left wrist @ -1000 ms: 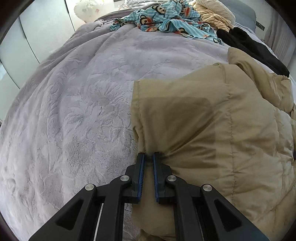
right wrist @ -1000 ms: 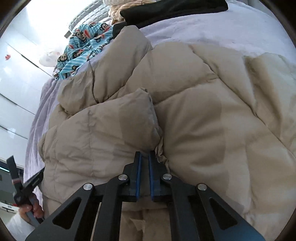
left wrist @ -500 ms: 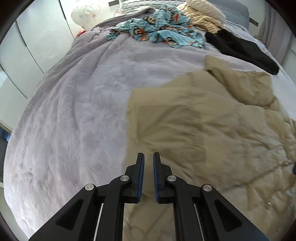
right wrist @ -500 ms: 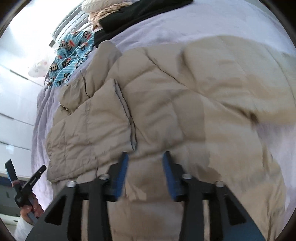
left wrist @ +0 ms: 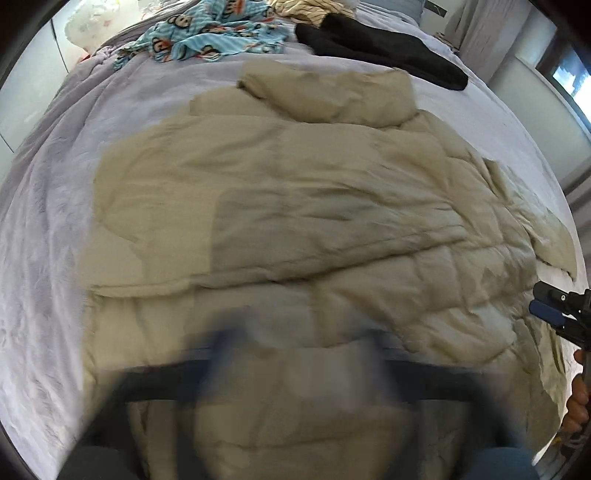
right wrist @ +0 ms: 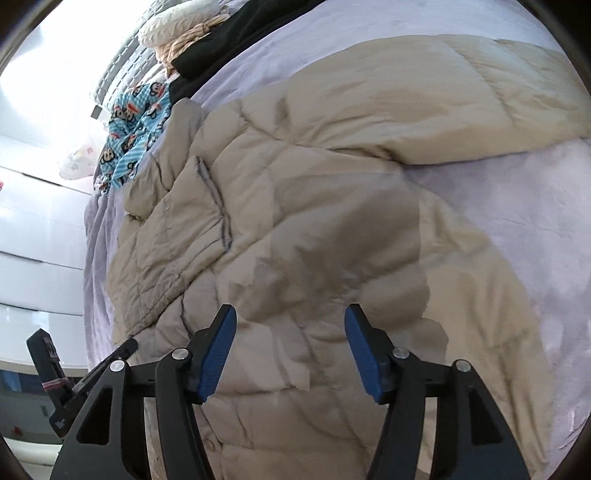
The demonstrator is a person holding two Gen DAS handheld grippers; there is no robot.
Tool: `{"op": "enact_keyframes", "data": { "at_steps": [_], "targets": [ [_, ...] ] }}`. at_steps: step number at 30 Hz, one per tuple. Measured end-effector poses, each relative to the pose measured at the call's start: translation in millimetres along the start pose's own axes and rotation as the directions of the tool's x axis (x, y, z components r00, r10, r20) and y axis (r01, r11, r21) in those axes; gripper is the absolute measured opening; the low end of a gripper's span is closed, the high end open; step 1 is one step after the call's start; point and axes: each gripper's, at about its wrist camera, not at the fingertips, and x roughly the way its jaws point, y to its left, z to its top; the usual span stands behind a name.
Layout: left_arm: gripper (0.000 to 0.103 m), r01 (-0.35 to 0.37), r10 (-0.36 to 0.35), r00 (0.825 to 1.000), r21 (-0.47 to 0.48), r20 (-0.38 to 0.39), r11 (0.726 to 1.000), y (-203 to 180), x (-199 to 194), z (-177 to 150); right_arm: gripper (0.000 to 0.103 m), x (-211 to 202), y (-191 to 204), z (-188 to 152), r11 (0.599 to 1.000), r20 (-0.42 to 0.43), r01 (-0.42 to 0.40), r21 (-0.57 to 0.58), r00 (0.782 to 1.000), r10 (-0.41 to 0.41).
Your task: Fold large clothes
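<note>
A large beige puffer jacket [left wrist: 295, 221] lies spread on the lilac bedspread [left wrist: 44, 229], one side folded over its body; it also fills the right wrist view [right wrist: 332, 206]. My left gripper [left wrist: 295, 354] hovers above the jacket's near part, motion-blurred, its jaws spread wide with nothing between them. My right gripper [right wrist: 290, 350] is open and empty above the jacket's lower part. It also shows at the right edge of the left wrist view [left wrist: 550, 314]. The left gripper appears at the lower left of the right wrist view [right wrist: 74, 369].
A blue monkey-print garment [left wrist: 210, 37], a black garment [left wrist: 380, 51] and a cream knit [left wrist: 303, 9] lie at the far end of the bed. White wardrobe doors [right wrist: 33, 240] stand beside the bed. A white plush [right wrist: 75, 162] sits at the far corner.
Both grippers let go of the jacket's folded side and opened. Both pulled back and up, so more of the jacket shows. The folded side now lies flat on the jacket.
</note>
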Motion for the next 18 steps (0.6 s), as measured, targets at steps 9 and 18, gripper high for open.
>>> {"op": "enact_keyframes", "data": {
  "at_steps": [9,18],
  "targets": [
    [0.102,0.01,-0.01,1.0,0.06,-0.003,0.998,-64.0,2.8,-1.1,0.08,-32.0,-53.2,3.9,0.996,0.043,-0.018,0.092,0.999,0.015],
    [0.102,0.019,-0.015,0.999,0.084,-0.041,0.996,-106.2,15.4,11.9,0.103,-79.5,-153.6,35.7,0.946,0.219,-0.104,0.306,0.975,0.036]
  ]
}}
